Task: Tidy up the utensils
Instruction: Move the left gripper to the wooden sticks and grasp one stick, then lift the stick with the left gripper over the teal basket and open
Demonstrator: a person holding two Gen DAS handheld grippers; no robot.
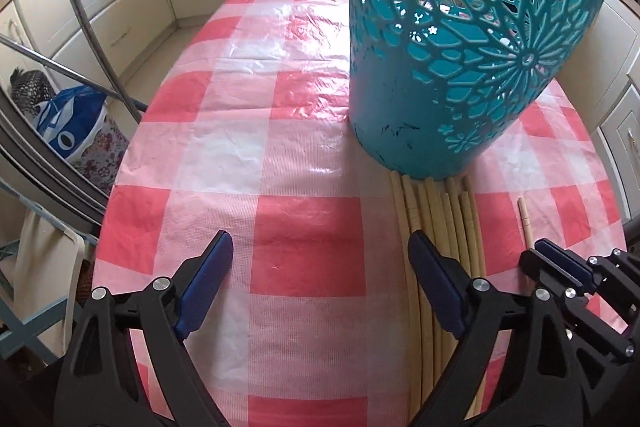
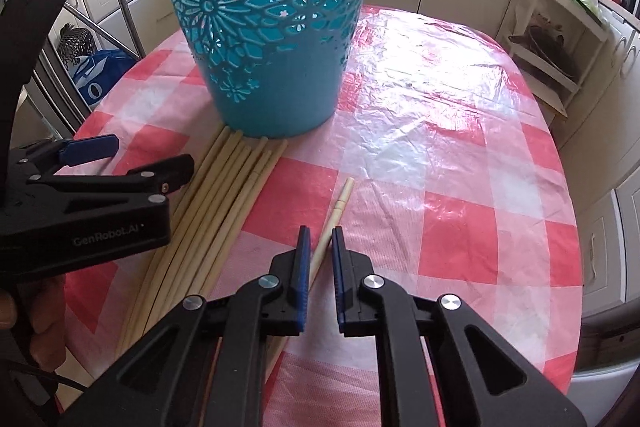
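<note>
right hand-held gripper (image 2: 320, 247) seemingly clenched on a lone chopstick (image 2: 340, 199); left hand-held gripper (image 1: 320, 259) spread wide, empty.

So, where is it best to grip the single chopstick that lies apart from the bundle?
Probably mid-shaft, from above: the single chopstick lies flat on the tablecloth, clear of the bundle, so the jaws can straddle its thin width. The right gripper already closes there.
</note>
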